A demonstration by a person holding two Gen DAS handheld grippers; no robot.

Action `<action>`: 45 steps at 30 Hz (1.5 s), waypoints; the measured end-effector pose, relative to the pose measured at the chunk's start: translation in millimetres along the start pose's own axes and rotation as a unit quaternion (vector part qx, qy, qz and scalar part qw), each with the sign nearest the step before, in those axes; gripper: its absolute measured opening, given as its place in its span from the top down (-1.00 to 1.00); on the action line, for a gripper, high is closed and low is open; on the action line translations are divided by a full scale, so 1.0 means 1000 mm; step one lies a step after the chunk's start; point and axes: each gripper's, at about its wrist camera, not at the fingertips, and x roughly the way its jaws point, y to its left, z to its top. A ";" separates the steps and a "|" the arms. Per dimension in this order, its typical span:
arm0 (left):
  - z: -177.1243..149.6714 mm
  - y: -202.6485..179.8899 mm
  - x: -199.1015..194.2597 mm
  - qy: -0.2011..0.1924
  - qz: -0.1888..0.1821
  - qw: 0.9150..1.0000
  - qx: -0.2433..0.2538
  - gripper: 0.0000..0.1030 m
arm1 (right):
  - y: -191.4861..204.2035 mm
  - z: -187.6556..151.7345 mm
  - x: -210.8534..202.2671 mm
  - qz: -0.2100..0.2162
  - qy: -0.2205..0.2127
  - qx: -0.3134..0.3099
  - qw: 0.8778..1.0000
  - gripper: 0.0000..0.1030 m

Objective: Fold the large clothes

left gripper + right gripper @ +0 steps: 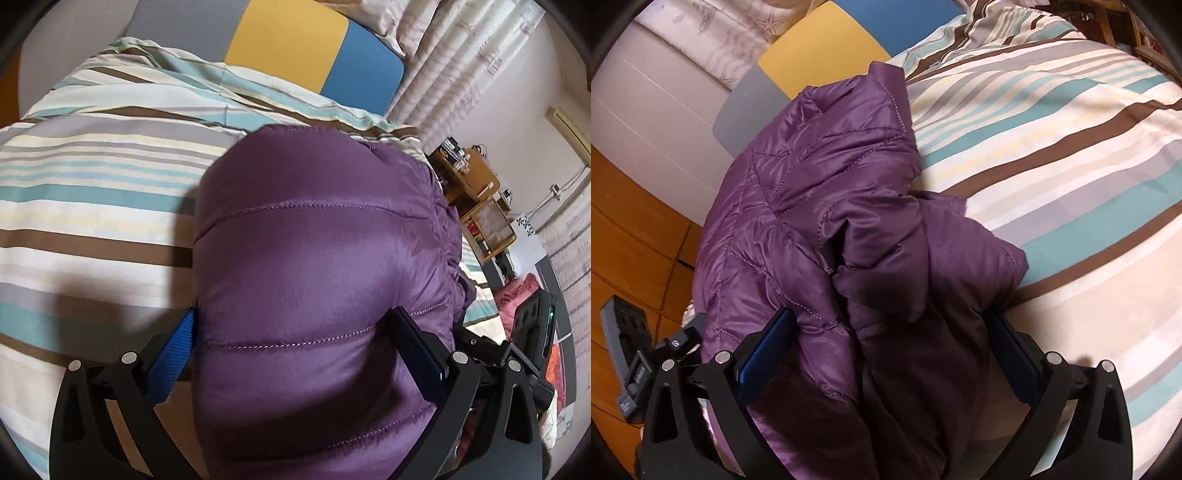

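- Jaws of the right gripper (888, 332) are standing spread as wide as they go, with crumpled fabric lying between the blue pads but not pinched.
- Jaws of the left gripper (295, 332) are also standing wide apart, straddling a smooth puffy panel; whether its pads are pressing the fabric cannot be told.
- That fabric is a purple quilted puffer jacket (820, 206), lying bunched near the edge of the bed.
- Beneath it, a striped white, teal, brown and grey duvet (92, 177) is covering the bed.
- Beyond, orange wooden flooring (631, 236) is showing.
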 end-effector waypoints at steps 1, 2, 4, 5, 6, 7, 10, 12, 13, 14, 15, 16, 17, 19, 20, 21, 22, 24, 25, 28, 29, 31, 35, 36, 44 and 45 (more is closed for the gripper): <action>0.000 0.001 0.001 0.002 0.000 1.000 0.002 -0.94 | 0.000 0.001 0.001 0.004 0.002 -0.001 1.000 -0.97; 0.000 0.001 0.002 0.005 -0.001 1.000 0.005 -0.94 | 0.002 0.002 0.003 0.007 0.004 -0.003 1.000 -0.97; -0.001 0.002 0.003 0.008 -0.004 1.000 0.009 -0.94 | 0.005 0.005 0.007 0.017 0.012 -0.009 1.000 -0.97; -0.002 0.003 0.004 0.009 -0.005 1.000 0.008 -0.94 | 0.007 0.010 0.011 0.018 0.016 -0.012 1.000 -0.97; -0.002 0.003 0.006 0.011 -0.008 1.000 0.009 -0.94 | 0.009 0.011 0.013 0.017 0.017 -0.016 1.000 -0.97; -0.001 0.004 0.006 0.012 -0.008 1.000 0.011 -0.94 | 0.010 0.011 0.015 0.016 0.017 -0.021 1.000 -0.96; -0.004 0.000 0.009 0.012 -0.004 1.000 0.020 -0.94 | 0.015 0.012 0.019 0.019 0.014 -0.036 0.999 -0.88; -0.007 -0.004 0.010 0.011 0.001 0.999 0.035 -0.94 | 0.017 0.011 0.020 0.025 0.010 -0.043 0.999 -0.80; -0.009 -0.007 0.009 0.008 0.003 0.999 0.039 -0.94 | 0.017 0.006 0.020 0.025 0.008 -0.045 0.999 -0.75; -0.010 -0.010 0.009 0.005 0.005 0.999 0.043 -0.94 | 0.017 0.005 0.020 0.028 0.005 -0.047 0.998 -0.72; -0.012 -0.012 0.009 0.000 0.005 0.999 0.046 -0.88 | 0.017 0.003 0.020 0.032 0.002 -0.048 0.998 -0.66; -0.012 -0.013 0.007 -0.005 0.003 0.999 0.047 -0.85 | 0.017 0.001 0.019 0.038 0.000 -0.048 0.998 -0.62; -0.014 -0.015 0.006 -0.013 0.002 0.999 0.051 -0.77 | 0.018 0.000 0.020 0.042 -0.001 -0.048 0.998 -0.59; -0.016 -0.019 0.001 -0.024 0.002 0.998 0.060 -0.64 | 0.018 -0.004 0.016 0.061 -0.005 -0.048 0.997 -0.51; -0.017 -0.022 -0.002 -0.031 0.003 0.997 0.064 -0.56 | 0.019 -0.006 0.015 0.070 -0.009 -0.048 0.996 -0.51; -0.019 -0.024 -0.005 -0.037 0.003 0.997 0.068 -0.51 | 0.019 -0.010 0.012 0.080 -0.013 -0.049 0.996 -0.51; -0.020 -0.028 -0.009 -0.045 0.003 0.996 0.074 -0.48 | 0.022 -0.014 0.010 0.087 -0.018 -0.051 0.995 -0.50; -0.023 -0.036 -0.020 -0.063 0.001 0.994 0.087 -0.38 | 0.024 -0.022 0.005 0.099 -0.029 -0.052 0.993 -0.50; -0.024 -0.037 -0.024 -0.069 0.000 0.993 0.092 -0.36 | 0.024 -0.025 0.003 0.109 -0.033 -0.047 0.992 -0.50; -0.030 -0.041 -0.041 -0.087 -0.007 0.991 0.101 -0.31 | 0.025 -0.030 -0.006 0.130 -0.042 -0.045 0.990 -0.50; -0.032 -0.040 -0.045 -0.091 -0.009 0.991 0.100 -0.31 | 0.028 -0.033 -0.008 0.140 -0.044 -0.046 0.988 -0.50; -0.034 -0.036 -0.055 -0.099 -0.012 0.990 0.096 -0.30 | 0.041 -0.036 -0.010 0.159 -0.049 -0.048 0.985 -0.50; -0.040 -0.020 -0.079 -0.116 -0.011 0.990 0.080 -0.28 | 0.063 -0.043 -0.014 0.183 -0.046 -0.067 0.980 -0.50; -0.041 -0.016 -0.084 -0.119 -0.009 0.990 0.075 -0.28 | 0.071 -0.045 -0.013 0.188 -0.042 -0.075 0.978 -0.50; -0.050 0.040 -0.125 -0.151 0.038 0.988 0.014 -0.28 | 0.142 -0.059 0.025 0.205 -0.007 -0.125 0.971 -0.50; -0.051 0.050 -0.131 -0.157 0.048 0.986 0.008 -0.28 | 0.149 -0.061 0.029 0.208 -0.002 -0.131 0.969 -0.50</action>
